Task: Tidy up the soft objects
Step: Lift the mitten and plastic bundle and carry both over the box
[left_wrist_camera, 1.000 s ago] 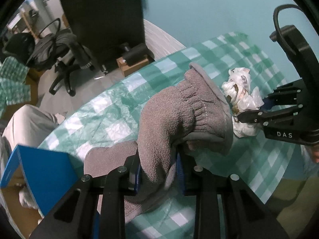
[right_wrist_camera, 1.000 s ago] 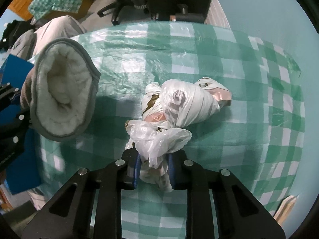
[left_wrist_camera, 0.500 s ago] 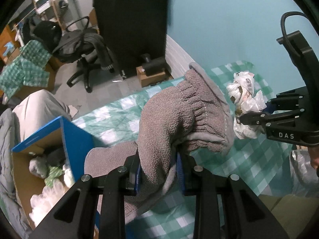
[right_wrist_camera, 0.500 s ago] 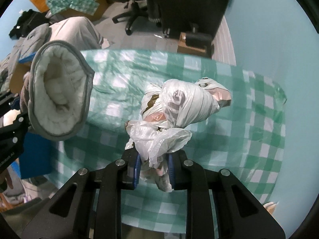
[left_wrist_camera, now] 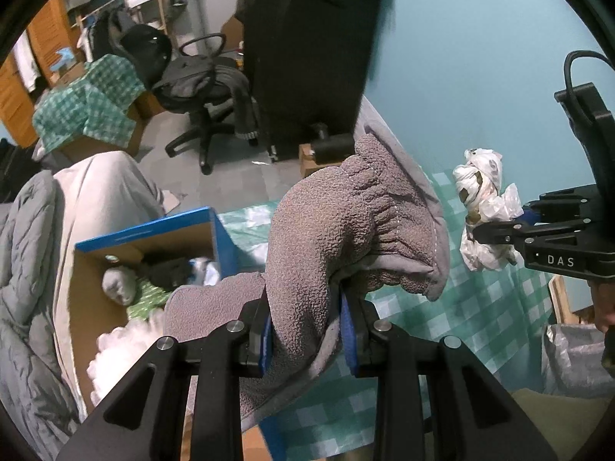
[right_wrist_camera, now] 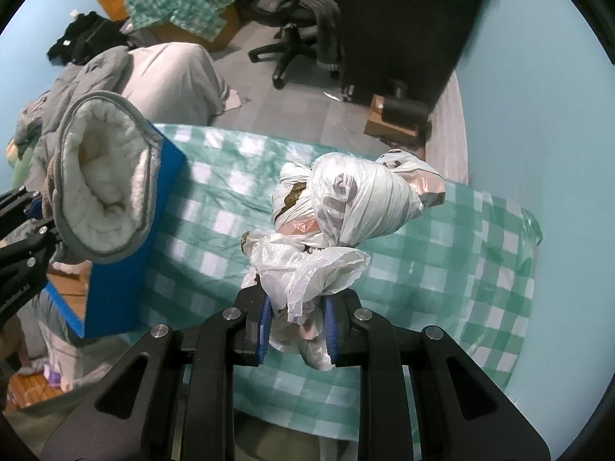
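My left gripper (left_wrist_camera: 307, 326) is shut on a grey fleece slipper boot (left_wrist_camera: 357, 226) and holds it up above the table; the boot's white lining shows in the right wrist view (right_wrist_camera: 103, 188). My right gripper (right_wrist_camera: 296, 326) is shut on a knotted bundle of white plastic bags (right_wrist_camera: 346, 207), lifted above the green checked tablecloth (right_wrist_camera: 480, 269). The bundle and the right gripper also show at the right of the left wrist view (left_wrist_camera: 484, 211). A blue-sided cardboard box (left_wrist_camera: 153, 230) with soft items inside stands open below and left of the boot.
A grey duvet (left_wrist_camera: 27, 269) lies beside the box at the left. An office chair (left_wrist_camera: 207, 88) and a black cabinet (left_wrist_camera: 307, 38) stand on the floor behind the table. A teal wall (right_wrist_camera: 538, 77) runs along the right.
Both grippers have risen well above the table with their loads. The left view has swung so the open box now shows below the boot.
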